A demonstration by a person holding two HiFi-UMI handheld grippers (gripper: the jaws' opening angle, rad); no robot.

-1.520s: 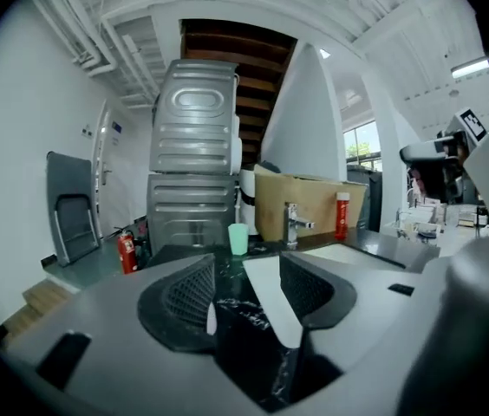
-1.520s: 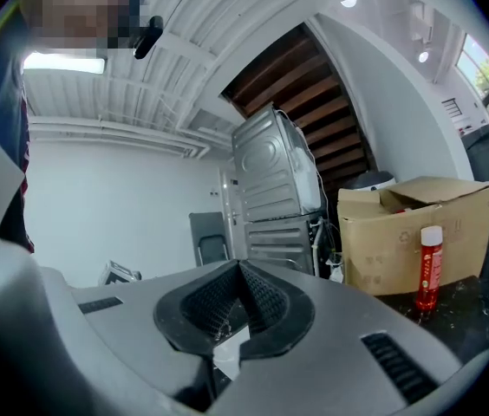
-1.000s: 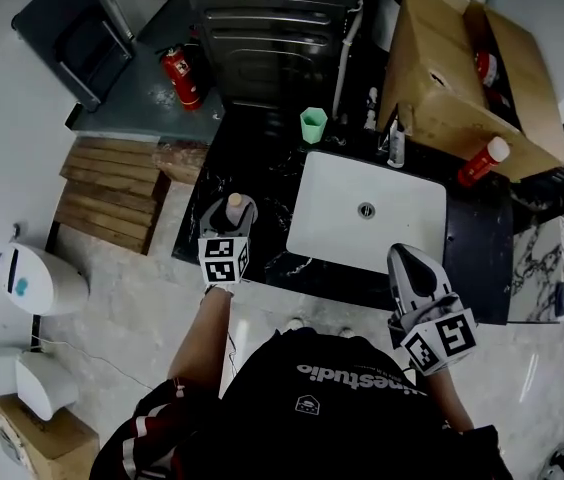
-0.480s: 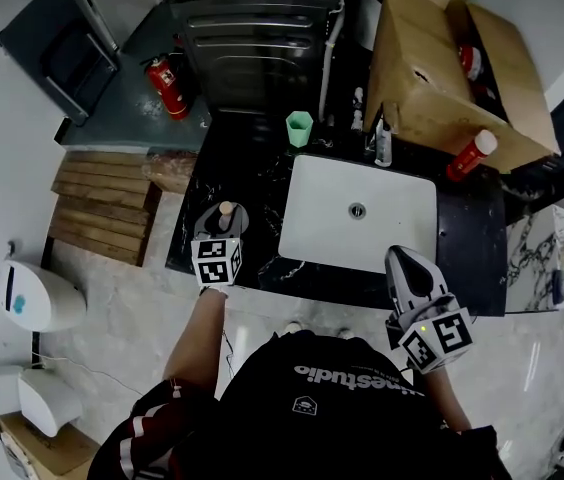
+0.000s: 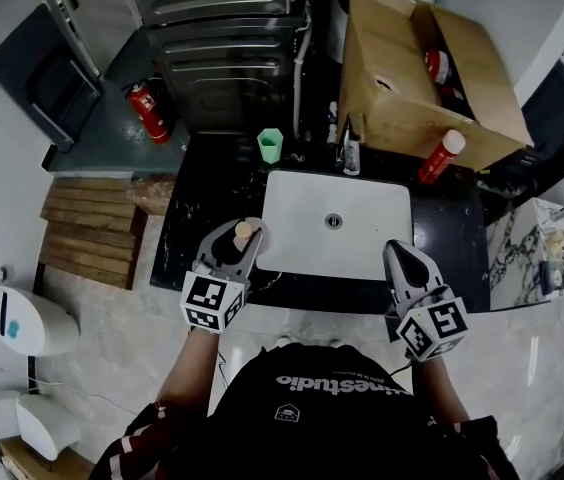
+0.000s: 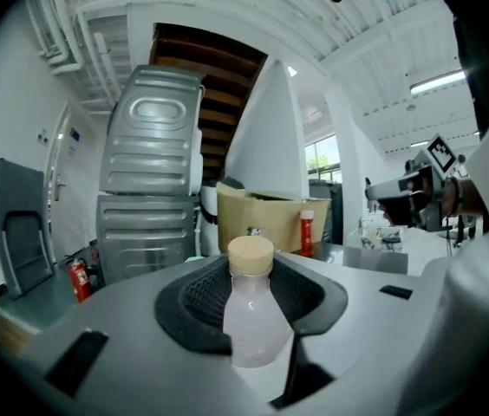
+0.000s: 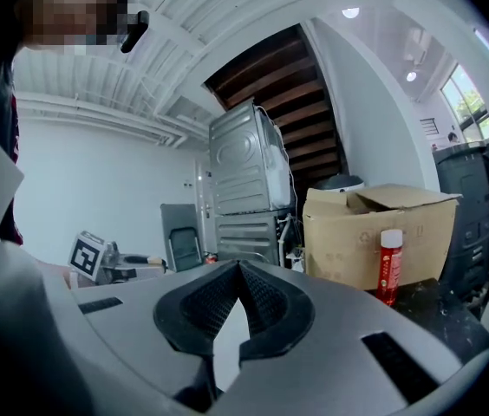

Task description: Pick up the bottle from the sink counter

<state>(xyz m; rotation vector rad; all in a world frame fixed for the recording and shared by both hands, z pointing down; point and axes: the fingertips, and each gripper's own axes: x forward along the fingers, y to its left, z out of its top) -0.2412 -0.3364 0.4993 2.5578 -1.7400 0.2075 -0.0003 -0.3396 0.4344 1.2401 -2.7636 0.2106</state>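
A small clear bottle with a tan cap is held upright between the jaws of my left gripper, above the black counter beside the left rim of the white sink. In the left gripper view the bottle fills the gap, and both dark pads press on its sides. My left gripper is shut on it. My right gripper hangs over the counter's front edge to the right of the sink. In its own view the right gripper has its tips together and holds nothing.
A green cup and a clear bottle stand behind the sink. A red-and-white bottle leans at an open cardboard box. A metal appliance and a fire extinguisher are at the back left.
The left jaws have closed on the bottle. The gripper has carried it up and to the right, toward the sink's left rim. The right gripper has barely moved.
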